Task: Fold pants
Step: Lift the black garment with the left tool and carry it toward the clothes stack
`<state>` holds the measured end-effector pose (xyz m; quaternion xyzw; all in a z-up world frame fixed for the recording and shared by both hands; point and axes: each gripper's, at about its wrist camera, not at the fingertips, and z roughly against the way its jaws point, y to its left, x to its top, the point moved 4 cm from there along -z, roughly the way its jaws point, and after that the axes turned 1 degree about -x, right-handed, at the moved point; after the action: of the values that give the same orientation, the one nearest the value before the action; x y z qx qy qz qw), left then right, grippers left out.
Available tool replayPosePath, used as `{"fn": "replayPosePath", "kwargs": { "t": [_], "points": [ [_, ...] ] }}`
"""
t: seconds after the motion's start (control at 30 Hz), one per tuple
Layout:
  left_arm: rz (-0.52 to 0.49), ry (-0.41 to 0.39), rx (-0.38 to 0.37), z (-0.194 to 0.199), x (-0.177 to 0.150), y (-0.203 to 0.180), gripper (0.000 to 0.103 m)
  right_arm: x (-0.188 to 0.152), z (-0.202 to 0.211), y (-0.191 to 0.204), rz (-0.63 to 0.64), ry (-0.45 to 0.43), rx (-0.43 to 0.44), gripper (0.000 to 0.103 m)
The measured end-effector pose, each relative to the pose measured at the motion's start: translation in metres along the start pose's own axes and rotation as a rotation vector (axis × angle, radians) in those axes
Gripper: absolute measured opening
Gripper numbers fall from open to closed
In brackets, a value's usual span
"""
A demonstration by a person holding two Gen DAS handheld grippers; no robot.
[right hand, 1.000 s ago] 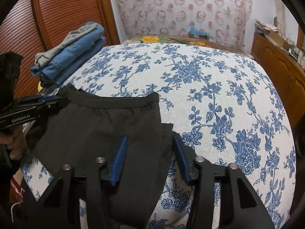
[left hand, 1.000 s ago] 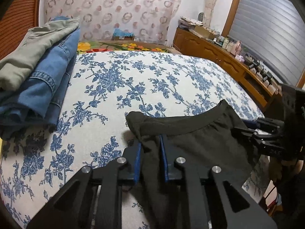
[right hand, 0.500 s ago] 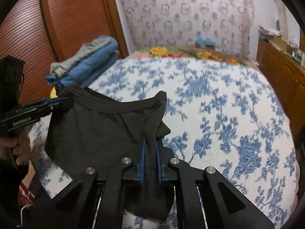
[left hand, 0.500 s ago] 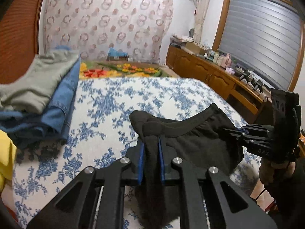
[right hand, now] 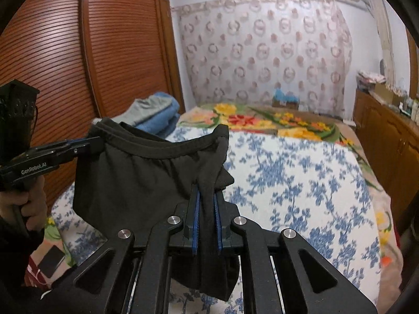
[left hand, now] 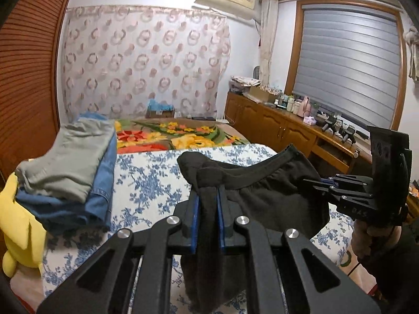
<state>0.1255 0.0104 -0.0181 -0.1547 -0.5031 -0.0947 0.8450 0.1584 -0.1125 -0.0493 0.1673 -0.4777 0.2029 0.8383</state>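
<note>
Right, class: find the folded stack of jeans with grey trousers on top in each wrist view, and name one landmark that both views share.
Left wrist view: the stack lies at the left, on the floral bedspread, above a yellow plush toy.
Right wrist view: the stack lies left of centre, behind the raised black pants.
Shared landmark: the ring-patterned curtain.

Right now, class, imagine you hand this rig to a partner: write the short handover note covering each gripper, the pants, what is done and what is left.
Left gripper: shut on one end of the black pants' waistband.
Right gripper: shut on the other end.
Pants: lifted above the floral bedspread, waistband stretched between the grippers, legs hanging out of view.
Done: pants picked up. A folded clothes stack sits at the bed's left.
Left: lay flat, fold, probably add to the stack.
</note>
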Motion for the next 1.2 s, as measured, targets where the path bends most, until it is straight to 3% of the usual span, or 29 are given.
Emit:
{"fn": "replayPosePath", "kwargs": {
  "t": [0.53, 0.9, 1.2],
  "points": [
    [-0.02, -0.034, 0.039, 0.015, 0.014, 0.014, 0.009, 0.026, 0.002, 0.019, 0.072, -0.042, 0.018, 0.007],
    [0.033, -0.026, 0.071, -0.006, 0.022, 0.052, 0.009, 0.052, -0.046, 0.024, 0.119, 0.011, 0.05, 0.007],
    [0.082, -0.078, 0.134, -0.002, 0.048, 0.095, 0.009, 0.104, -0.086, 0.043, 0.223, 0.018, 0.082, 0.007]
  ]
}}
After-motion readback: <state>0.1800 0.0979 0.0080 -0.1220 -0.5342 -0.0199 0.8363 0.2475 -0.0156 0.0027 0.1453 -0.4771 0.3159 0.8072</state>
